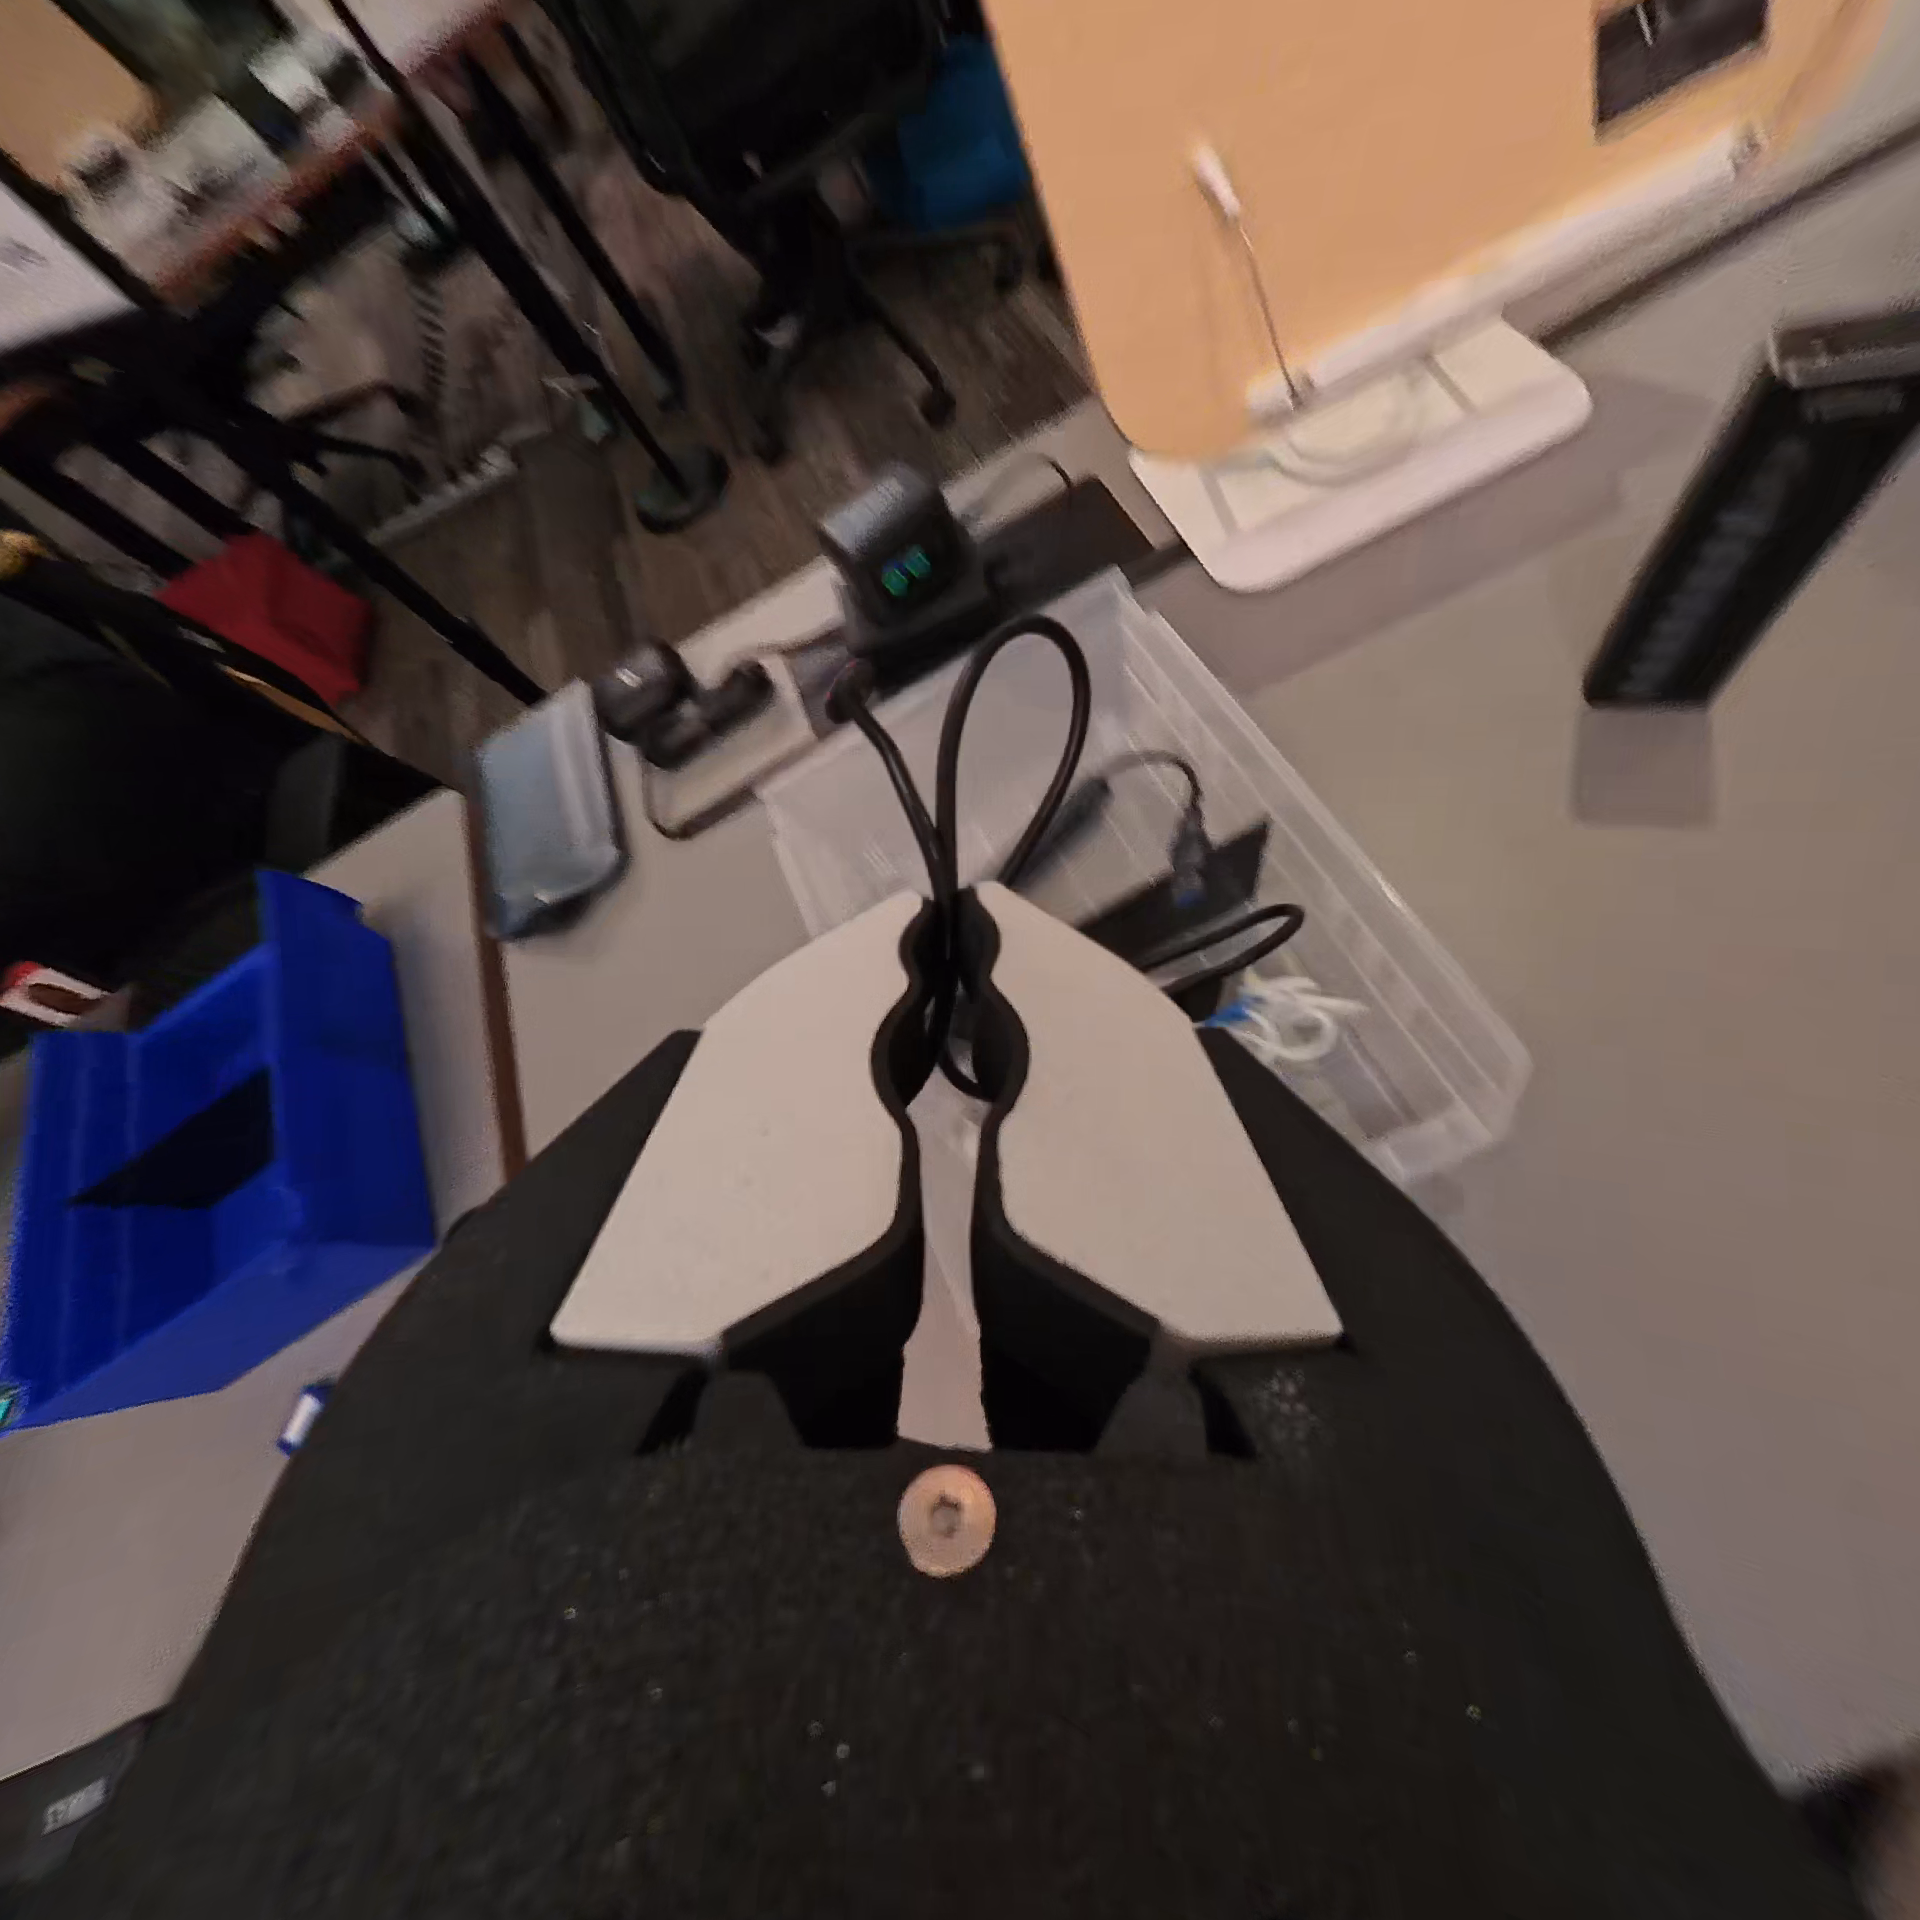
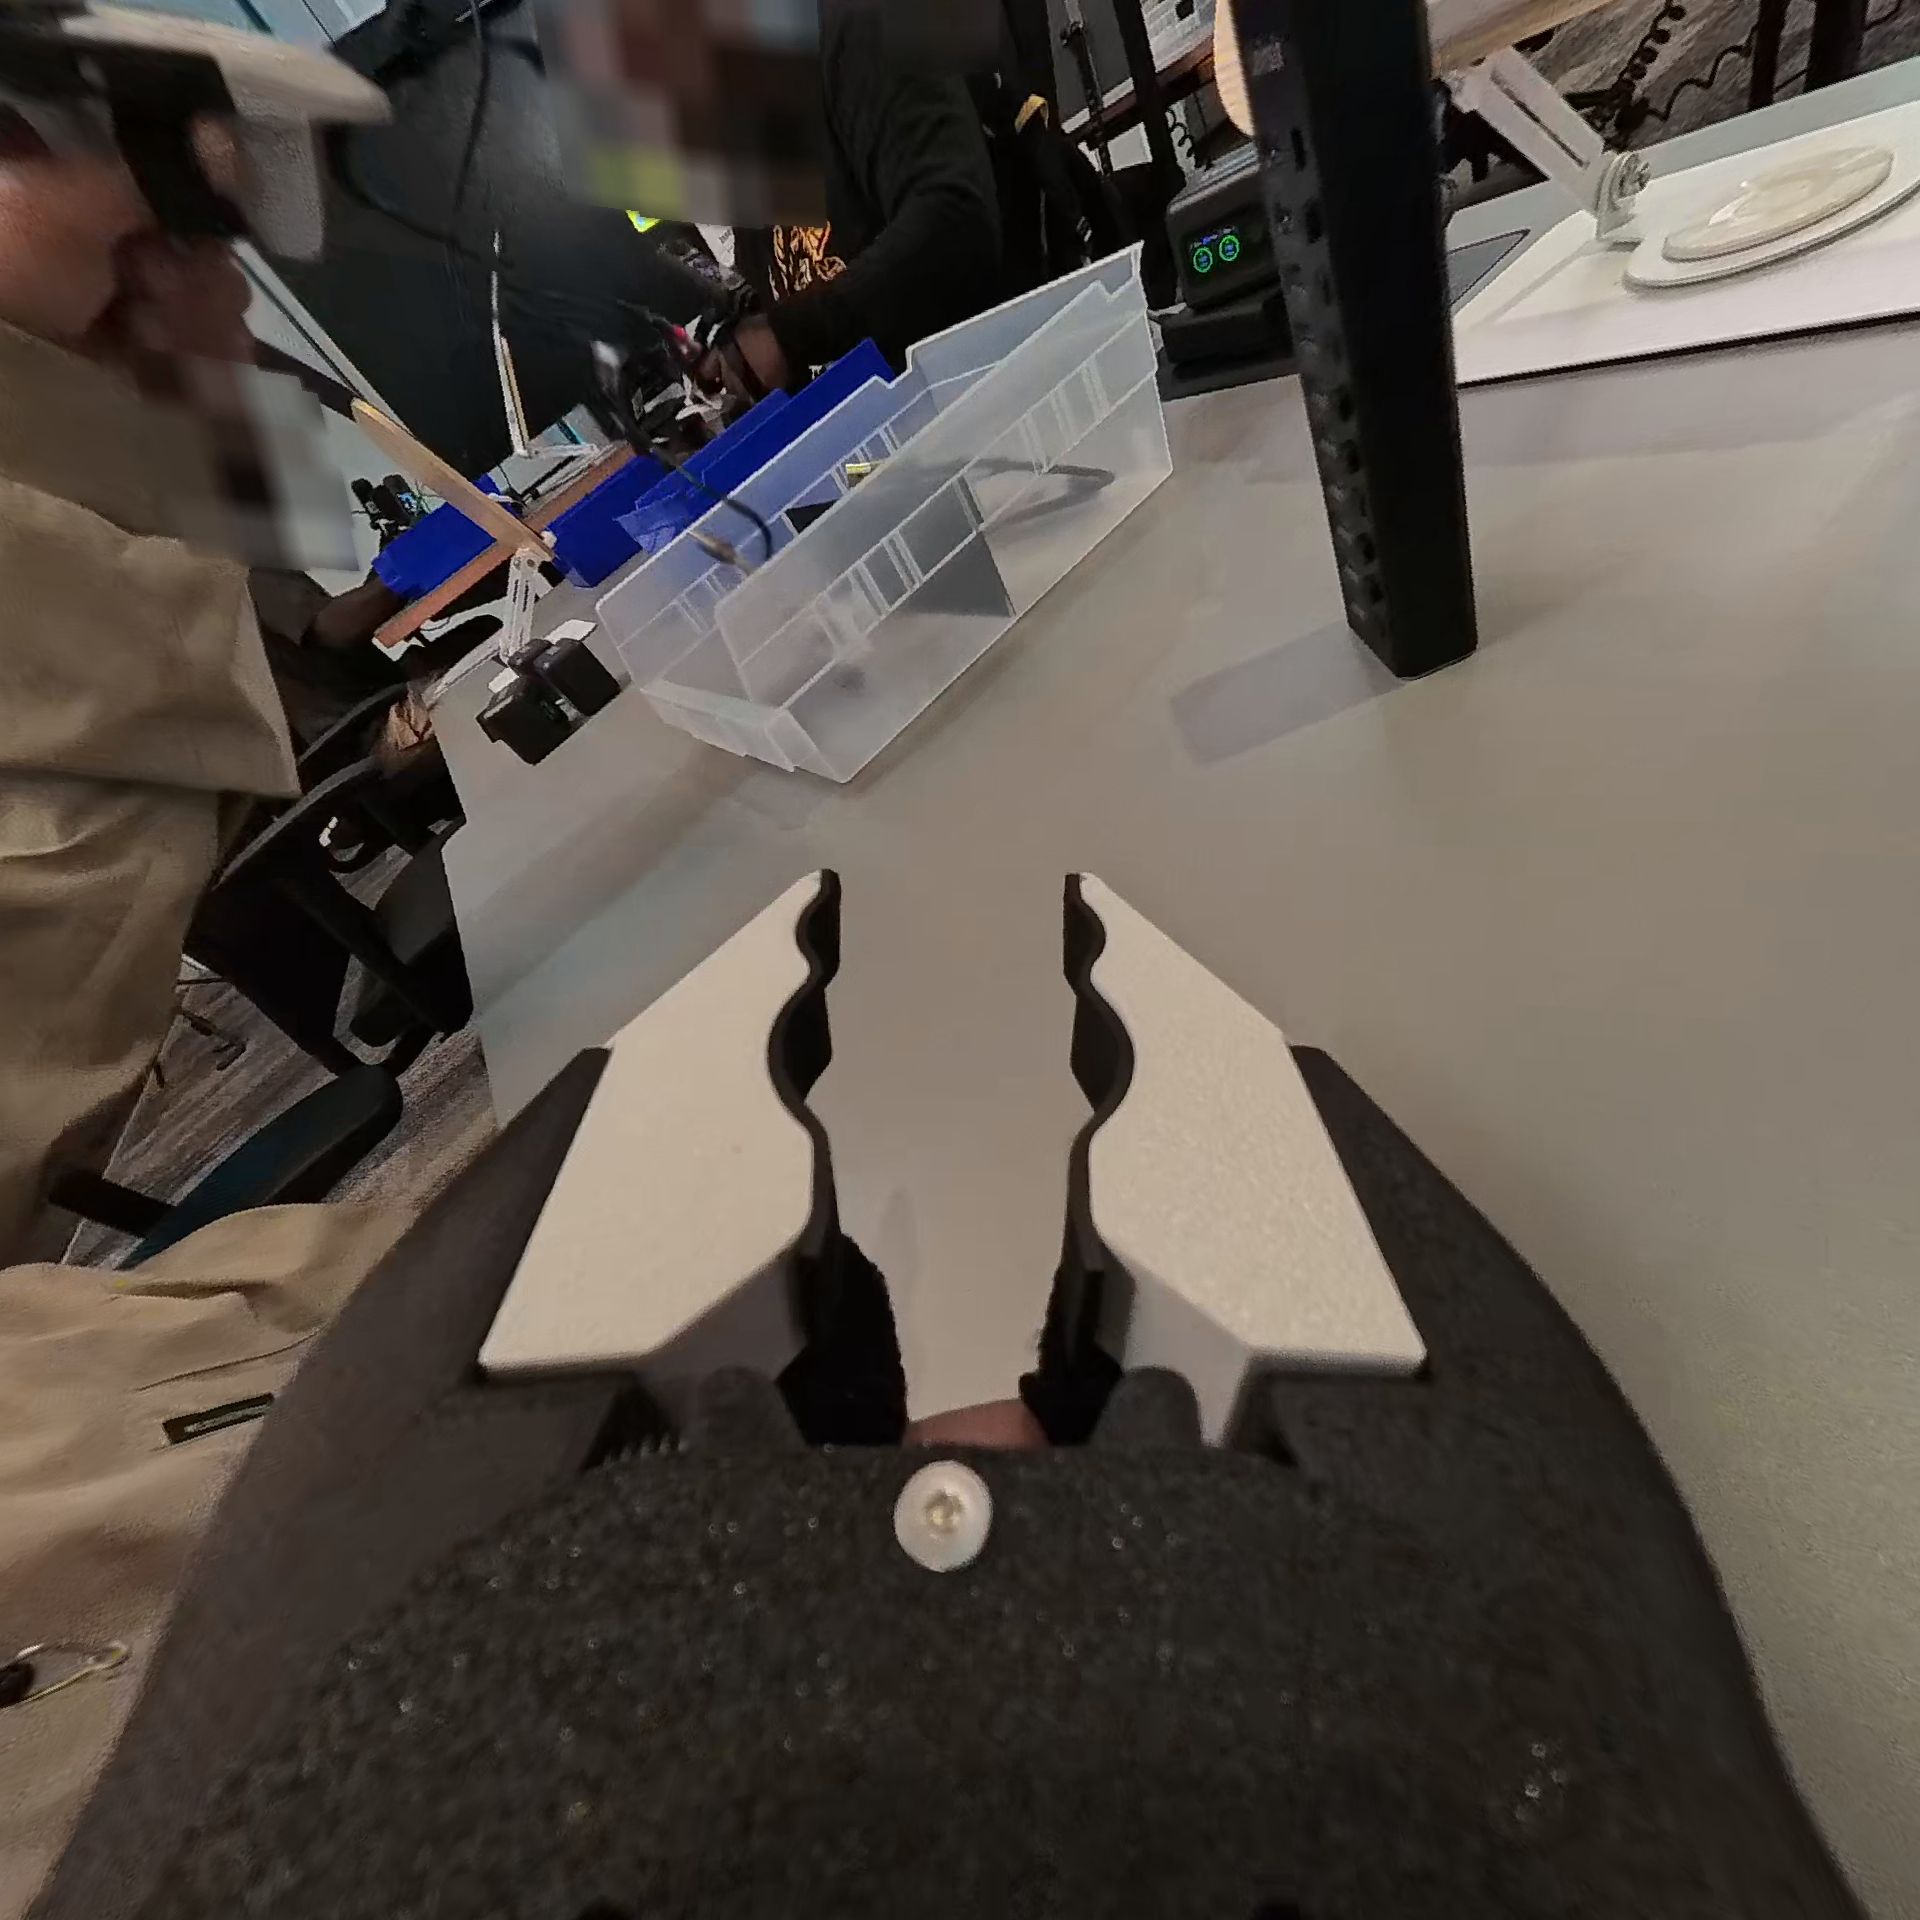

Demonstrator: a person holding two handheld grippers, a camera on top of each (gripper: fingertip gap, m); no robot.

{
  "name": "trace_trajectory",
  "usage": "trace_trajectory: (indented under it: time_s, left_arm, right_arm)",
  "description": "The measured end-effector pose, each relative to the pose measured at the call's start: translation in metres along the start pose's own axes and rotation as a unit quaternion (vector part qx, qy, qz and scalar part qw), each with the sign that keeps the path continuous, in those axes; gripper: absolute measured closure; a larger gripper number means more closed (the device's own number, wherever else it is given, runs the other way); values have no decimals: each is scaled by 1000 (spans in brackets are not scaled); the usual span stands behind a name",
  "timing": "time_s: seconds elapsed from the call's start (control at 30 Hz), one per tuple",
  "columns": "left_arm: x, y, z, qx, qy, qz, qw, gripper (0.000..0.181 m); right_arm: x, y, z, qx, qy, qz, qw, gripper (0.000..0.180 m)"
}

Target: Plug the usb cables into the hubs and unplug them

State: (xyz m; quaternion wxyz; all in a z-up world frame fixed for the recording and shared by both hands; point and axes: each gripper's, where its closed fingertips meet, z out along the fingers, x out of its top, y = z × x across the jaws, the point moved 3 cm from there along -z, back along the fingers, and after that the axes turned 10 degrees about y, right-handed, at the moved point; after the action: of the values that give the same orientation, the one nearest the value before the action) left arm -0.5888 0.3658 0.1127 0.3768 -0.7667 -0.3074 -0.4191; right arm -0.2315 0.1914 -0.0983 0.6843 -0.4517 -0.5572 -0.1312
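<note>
The left gripper (image 1: 951,914) has its fingers closed on a looped black USB cable (image 1: 1013,748), held above the clear plastic bin (image 1: 1351,997), where more cables lie. The right gripper (image 2: 948,914) hovers over the grey tabletop (image 2: 1455,935), fingers spread apart and empty. The tall black hub (image 2: 1361,416) stands upright just beyond it. To do the step well, I'd regrip near the plug, since a pinched loop gives no control of the connector, then square it to a port before pushing
</note>
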Motion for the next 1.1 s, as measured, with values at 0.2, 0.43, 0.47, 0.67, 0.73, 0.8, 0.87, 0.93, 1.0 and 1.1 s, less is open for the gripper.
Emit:
trace_trajectory:
  time_s: [0.2, 0.43, 0.47, 0.67, 0.73, 0.8, 0.87, 0.93, 1.0, 1.1]
  left_arm:
    - [57, 7, -18, 4, 84, 15, 996, 178]
    - [78, 140, -54, -173, 180, 9, 968, 178]
    - [66, 167, -52, -207, 181, -4, 961, 178]
    - [-70, 302, 1, -287, 89, -55, 952, 178]
    - [-105, 324, 10, -292, 58, -54, 953, 177]
    - [-124, 337, 11, -308, 48, -80, 947, 178]
    - [-136, 341, 10, -317, 37, -84, 944, 178]
    - [-143, 339, 11, -312, 37, -53, 948, 178]
    - [-147, 341, 10, -327, 45, -38, 943, 174]
    - [-144, 344, 6, -354, 59, -47, 932, 149]
  right_arm:
    - [0, 1, -1, -4, -1, -7, 1000, 138]
    - [5, -1, -2, 4, 12, -6, 1000, 138]
    - [7, -1, -3, 5, 15, -7, 1000, 138]
    - [13, 10, -7, -10, 24, 4, 1000, 138]
    - [11, 11, -7, -9, 20, 10, 1000, 138]
    - [9, 9, -6, -7, 15, 9, 1000, 138]
    - [7, 8, -4, -7, 8, 0, 1000, 138]
    - [4, 5, -3, -4, 2, -6, 1000, 138]
    - [2, 4, -1, -1, -5, -9, 1000, 138]
    - [-2, 2, 1, 1, -15, -16, 1000, 138]
